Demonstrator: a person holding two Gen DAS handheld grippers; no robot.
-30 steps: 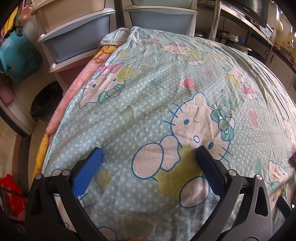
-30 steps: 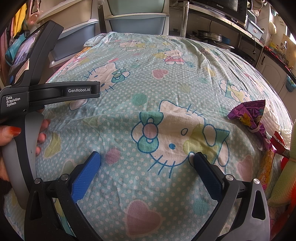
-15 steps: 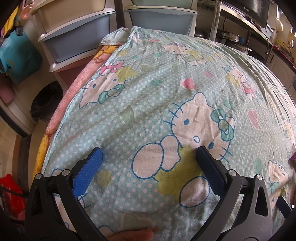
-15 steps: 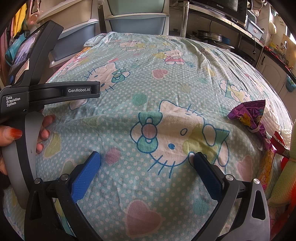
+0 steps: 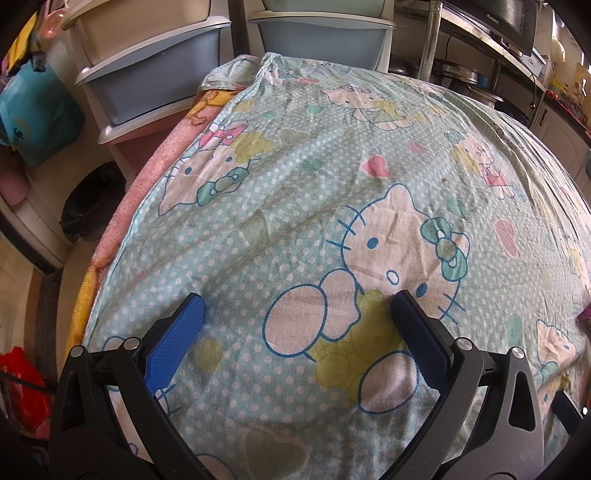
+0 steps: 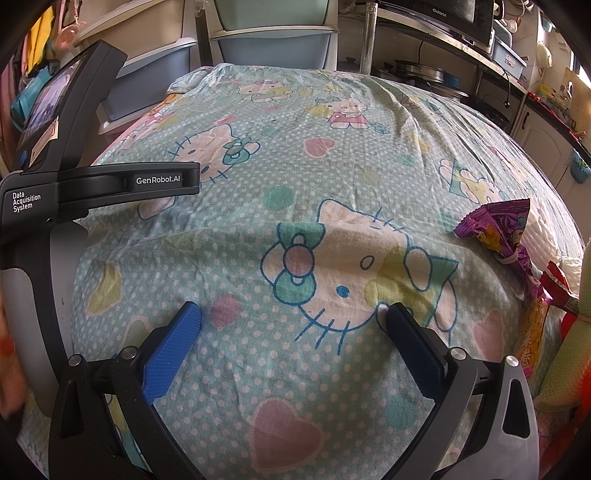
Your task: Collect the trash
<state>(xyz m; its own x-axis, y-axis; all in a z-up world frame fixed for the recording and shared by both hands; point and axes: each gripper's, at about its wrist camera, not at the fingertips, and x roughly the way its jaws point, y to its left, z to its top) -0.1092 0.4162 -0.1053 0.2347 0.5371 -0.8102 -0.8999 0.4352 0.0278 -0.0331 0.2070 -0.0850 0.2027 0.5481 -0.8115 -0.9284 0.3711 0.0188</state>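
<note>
A crumpled purple snack wrapper [image 6: 496, 227] lies on the cartoon-cat bedsheet [image 6: 314, 173] at the right. Just below it sit an orange-yellow wrapper [image 6: 532, 332] and a red wrapper [image 6: 559, 286] by the bed's right edge. My right gripper [image 6: 291, 314] hovers open over the sheet, left of the wrappers, with nothing between its blue fingers. My left gripper [image 5: 297, 308] is open too, empty, above the sheet [image 5: 332, 184]. A sliver of purple wrapper [image 5: 585, 314] shows at the right edge of the left wrist view. The left gripper's black body [image 6: 74, 177] fills the left of the right wrist view.
Stacked plastic drawers [image 5: 147, 74] stand behind the bed's head. A bin with a black bag [image 5: 90, 203] sits on the floor left of the bed, with a red bag [image 5: 22, 380] nearer. A shelf with pots and a microwave [image 6: 436, 14] lines the back right. A green soft object [image 6: 569, 350] rests at far right.
Both grippers hold still. The fingertip seen at the bottom of the left wrist view is gone, and the hand on the left gripper has slid down to a blur at the frame's edge.
</note>
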